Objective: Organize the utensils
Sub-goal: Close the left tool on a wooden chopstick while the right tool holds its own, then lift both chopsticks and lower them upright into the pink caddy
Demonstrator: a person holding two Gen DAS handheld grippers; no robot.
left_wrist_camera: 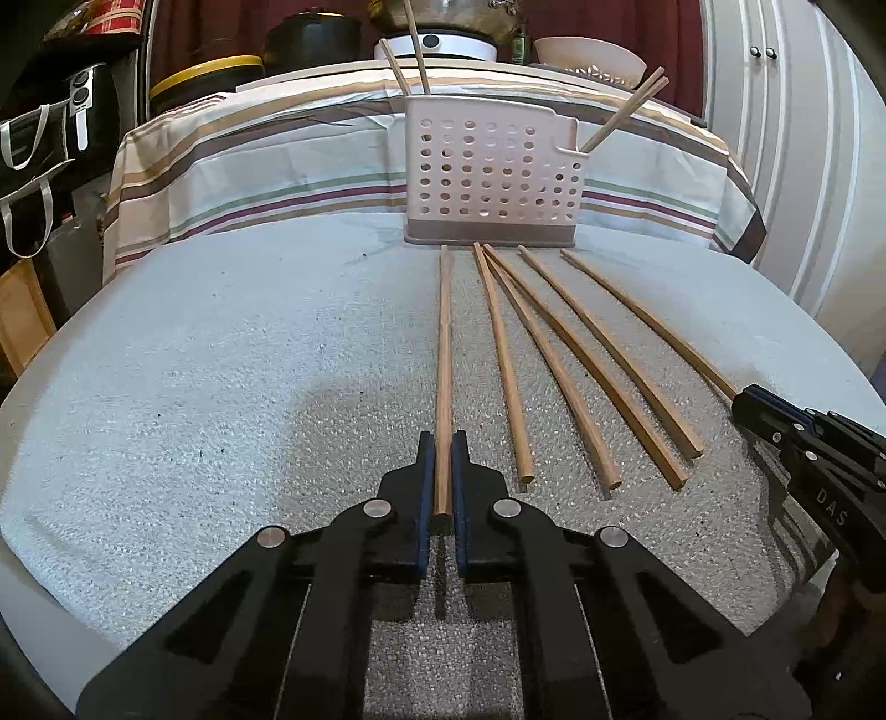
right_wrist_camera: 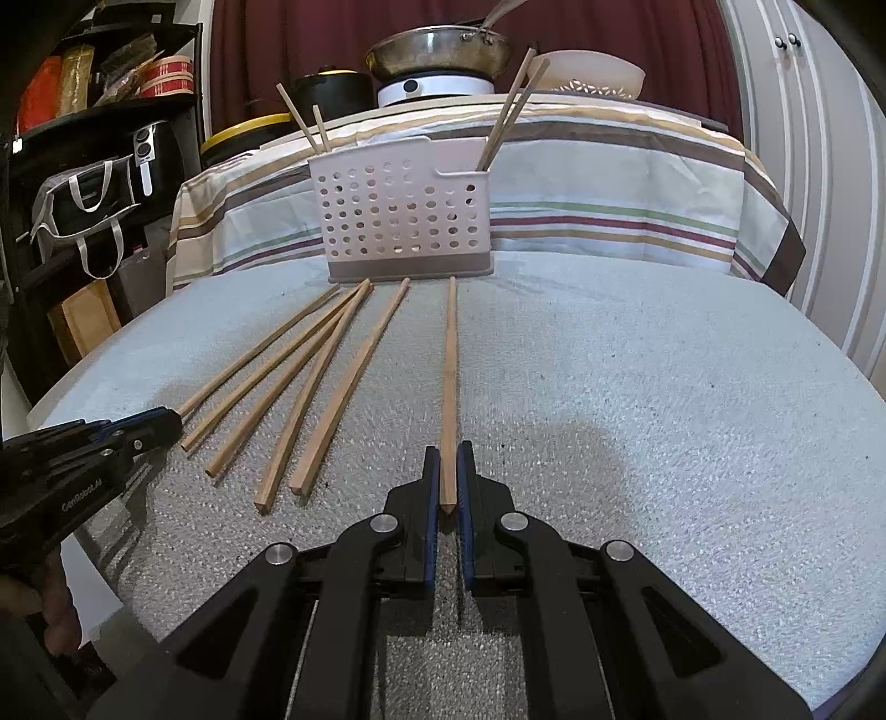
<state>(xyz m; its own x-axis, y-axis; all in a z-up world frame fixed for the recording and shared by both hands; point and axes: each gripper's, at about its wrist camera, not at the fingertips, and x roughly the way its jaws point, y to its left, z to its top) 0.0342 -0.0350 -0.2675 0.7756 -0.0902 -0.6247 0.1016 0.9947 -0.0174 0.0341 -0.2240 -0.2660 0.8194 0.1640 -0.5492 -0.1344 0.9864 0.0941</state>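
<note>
Several wooden chopsticks lie side by side on a pale textured mat (left_wrist_camera: pixel 221 387) in front of a white perforated utensil caddy (left_wrist_camera: pixel 493 171). My left gripper (left_wrist_camera: pixel 442 443) is shut on the near end of the leftmost chopstick (left_wrist_camera: pixel 443 343). My right gripper (right_wrist_camera: pixel 448 454) is shut on the near end of the rightmost chopstick (right_wrist_camera: pixel 450 360). Each gripper also shows in the other view: the right gripper (left_wrist_camera: pixel 742 403) at the right edge, the left gripper (right_wrist_camera: pixel 173 419) at the left edge. Loose chopsticks (right_wrist_camera: pixel 332 387) lie between the two held ones. The caddy (right_wrist_camera: pixel 404 216) holds two upright chopsticks at each end.
Behind the caddy a striped cloth (right_wrist_camera: pixel 609 183) covers a raised surface with a pan (right_wrist_camera: pixel 437 52), a white bowl (right_wrist_camera: pixel 592 69) and black pots. Dark shelves with bags (right_wrist_camera: pixel 83 194) stand at the left. White cabinet doors (right_wrist_camera: pixel 803 111) are at the right.
</note>
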